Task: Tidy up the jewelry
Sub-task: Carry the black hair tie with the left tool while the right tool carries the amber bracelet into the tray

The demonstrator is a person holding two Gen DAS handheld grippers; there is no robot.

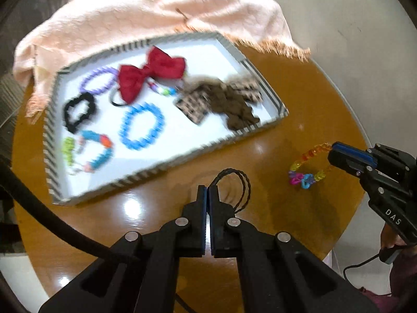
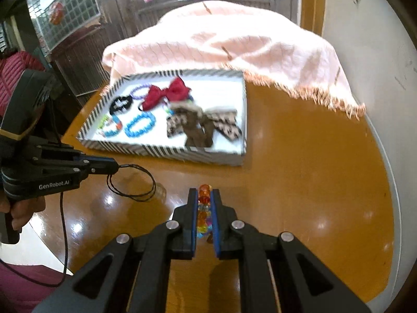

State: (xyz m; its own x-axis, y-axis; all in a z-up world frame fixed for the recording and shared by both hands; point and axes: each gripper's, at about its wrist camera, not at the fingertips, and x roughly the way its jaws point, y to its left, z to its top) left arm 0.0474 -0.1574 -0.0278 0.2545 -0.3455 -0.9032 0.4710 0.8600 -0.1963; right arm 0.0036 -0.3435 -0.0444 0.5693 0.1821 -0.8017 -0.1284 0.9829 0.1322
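My left gripper (image 1: 208, 190) is shut on a thin black cord loop (image 1: 241, 190), which hangs above the brown table; the same cord loop (image 2: 135, 182) dangles from the left gripper (image 2: 114, 168) in the right wrist view. My right gripper (image 2: 204, 195) is shut on a multicoloured bead bracelet (image 2: 203, 212). In the left wrist view that bead bracelet (image 1: 307, 169) hangs from the right gripper (image 1: 332, 151) at the right. A striped tray (image 1: 166, 160) with a white floor lies beyond, holding a red bow (image 1: 151, 74), a blue bracelet (image 1: 142, 126), black and purple rings and brown bows (image 1: 229, 104).
A peach fringed cloth (image 1: 146, 10) is heaped behind the tray (image 2: 161, 151) on the round brown table (image 1: 273, 135). A black cable (image 1: 52, 216) runs at the lower left. A hand (image 2: 18, 214) holds the left gripper's handle. A metal door stands behind the table.
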